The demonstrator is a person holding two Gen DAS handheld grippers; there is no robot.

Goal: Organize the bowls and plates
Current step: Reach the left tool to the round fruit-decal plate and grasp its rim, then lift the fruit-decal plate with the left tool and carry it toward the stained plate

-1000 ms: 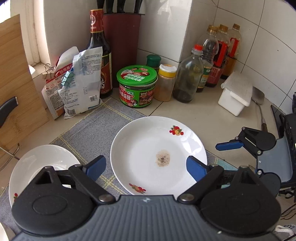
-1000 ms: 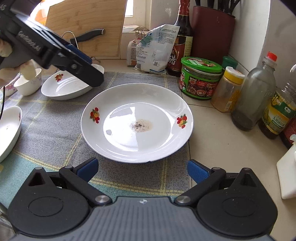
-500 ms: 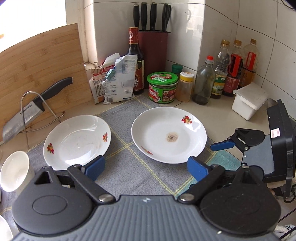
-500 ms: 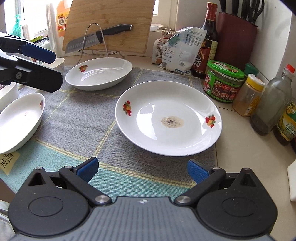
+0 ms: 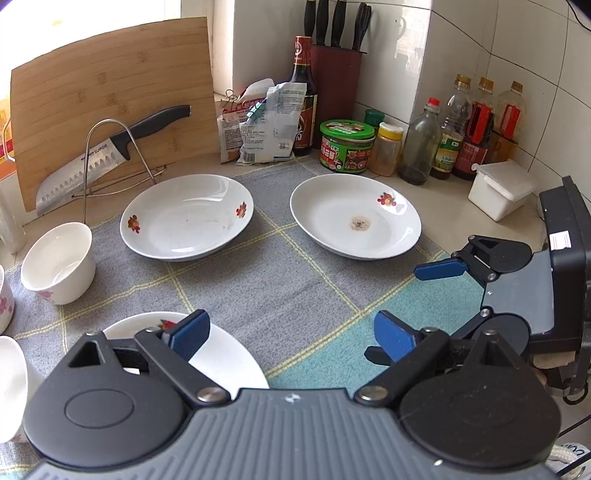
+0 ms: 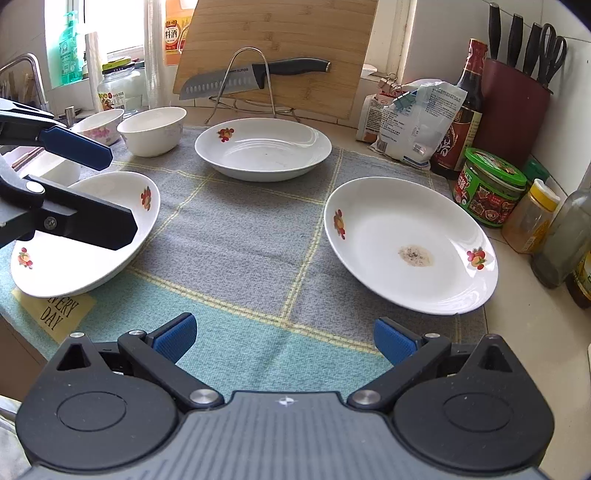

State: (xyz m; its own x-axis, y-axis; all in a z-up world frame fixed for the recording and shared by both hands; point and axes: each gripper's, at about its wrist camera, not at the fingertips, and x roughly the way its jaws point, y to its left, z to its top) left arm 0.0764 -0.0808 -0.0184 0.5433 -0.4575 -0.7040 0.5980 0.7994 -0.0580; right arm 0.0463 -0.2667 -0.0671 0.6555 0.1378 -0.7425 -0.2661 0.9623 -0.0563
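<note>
Hovering over the near edge of the cloth, both grippers hold nothing: the left gripper and right gripper have their jaws spread wide, probably ready to pick up crockery for stacking. Three plates lie apart on the cloth: a near plate under the left gripper, a stained plate to the right, and a far plate by the knife rack. Two bowls sit together at the far left.

Bright daylight from the window behind, sharp focus, fisheye bending at the edges.
</note>
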